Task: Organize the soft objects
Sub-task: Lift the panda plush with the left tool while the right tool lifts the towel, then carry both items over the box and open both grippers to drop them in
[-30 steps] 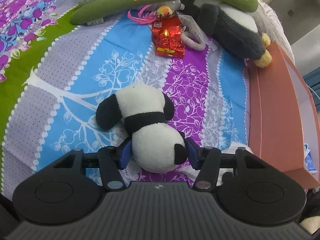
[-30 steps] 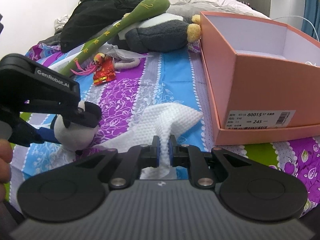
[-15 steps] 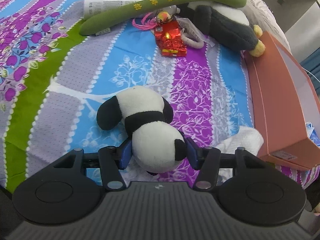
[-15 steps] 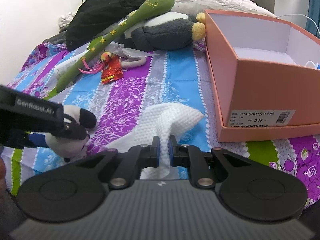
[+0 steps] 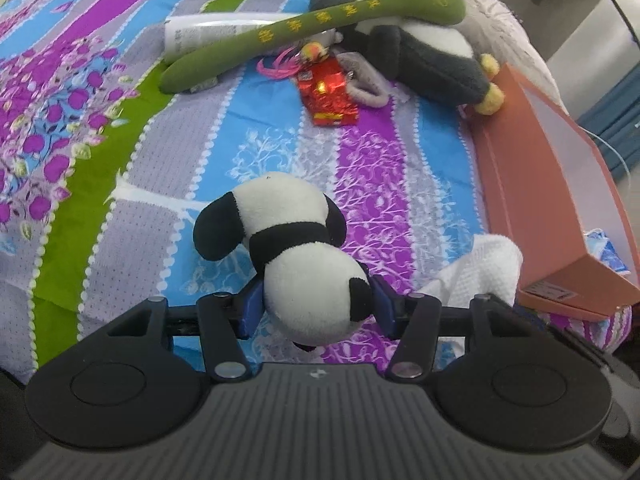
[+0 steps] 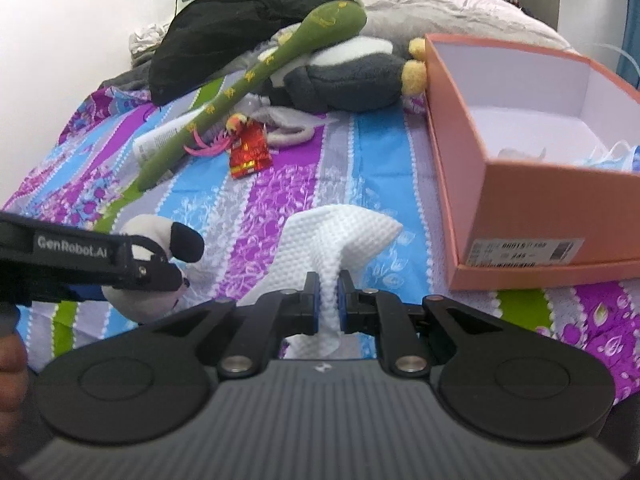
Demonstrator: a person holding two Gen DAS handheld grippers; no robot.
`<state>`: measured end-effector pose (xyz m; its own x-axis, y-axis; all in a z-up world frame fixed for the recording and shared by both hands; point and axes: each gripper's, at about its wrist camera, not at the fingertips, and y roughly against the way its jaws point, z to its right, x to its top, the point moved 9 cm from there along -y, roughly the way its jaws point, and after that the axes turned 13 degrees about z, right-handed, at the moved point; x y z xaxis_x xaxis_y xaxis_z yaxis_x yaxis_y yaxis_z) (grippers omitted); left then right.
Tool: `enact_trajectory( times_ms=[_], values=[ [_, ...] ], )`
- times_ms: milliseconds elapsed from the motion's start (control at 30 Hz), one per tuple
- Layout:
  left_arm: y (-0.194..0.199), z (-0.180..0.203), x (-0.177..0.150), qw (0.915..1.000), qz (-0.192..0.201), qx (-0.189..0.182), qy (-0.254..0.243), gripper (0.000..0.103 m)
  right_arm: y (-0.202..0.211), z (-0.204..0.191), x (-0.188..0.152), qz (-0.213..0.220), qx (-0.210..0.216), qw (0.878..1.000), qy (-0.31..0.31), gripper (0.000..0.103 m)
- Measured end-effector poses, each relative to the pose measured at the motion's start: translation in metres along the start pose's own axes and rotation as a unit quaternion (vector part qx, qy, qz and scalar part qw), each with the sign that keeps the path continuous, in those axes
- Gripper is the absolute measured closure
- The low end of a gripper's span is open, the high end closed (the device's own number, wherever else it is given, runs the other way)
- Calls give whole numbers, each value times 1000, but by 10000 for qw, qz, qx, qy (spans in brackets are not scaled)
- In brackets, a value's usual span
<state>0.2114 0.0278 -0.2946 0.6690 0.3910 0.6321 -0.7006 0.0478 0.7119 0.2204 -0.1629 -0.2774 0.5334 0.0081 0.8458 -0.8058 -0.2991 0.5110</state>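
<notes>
A small panda plush (image 5: 296, 252) hangs just above the striped bedspread, and my left gripper (image 5: 314, 304) is shut on its white head. In the right wrist view the same panda plush (image 6: 156, 276) shows at the left under the left gripper's arm. My right gripper (image 6: 328, 304) is shut on a white waffle cloth (image 6: 340, 236), which rises from the bed in a peak; that white cloth (image 5: 484, 268) also shows at the lower right of the left wrist view. An open orange box (image 6: 532, 200) stands to the right, with a blue mask inside.
Further back lie a long green plush stick (image 5: 304, 36), a grey penguin plush (image 5: 424, 56), a red foil packet (image 5: 328, 96), a white tube (image 5: 208, 32) and a black garment (image 6: 240, 36). A hand (image 6: 12, 380) shows at the lower left edge.
Both grippers have risen. The panda has come up off the bedspread in the left grip, and the white cloth is pulled up into a peak by the right grip.
</notes>
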Motion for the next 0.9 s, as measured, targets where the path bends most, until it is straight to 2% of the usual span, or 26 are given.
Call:
enact_trajectory(
  times_ms=[300, 467, 900],
  values=[
    [19, 29, 27, 9982, 350, -289, -390, 42, 19, 7, 42, 275, 72, 9996, -62, 90],
    [32, 51, 51, 9959, 583, -540, -426, 42, 28, 16, 74, 569, 49, 9983, -133, 90],
    [57, 125, 134, 9822, 1225, -1125, -873, 42, 60, 52, 172, 1534, -132, 9881, -4, 90]
  ],
)
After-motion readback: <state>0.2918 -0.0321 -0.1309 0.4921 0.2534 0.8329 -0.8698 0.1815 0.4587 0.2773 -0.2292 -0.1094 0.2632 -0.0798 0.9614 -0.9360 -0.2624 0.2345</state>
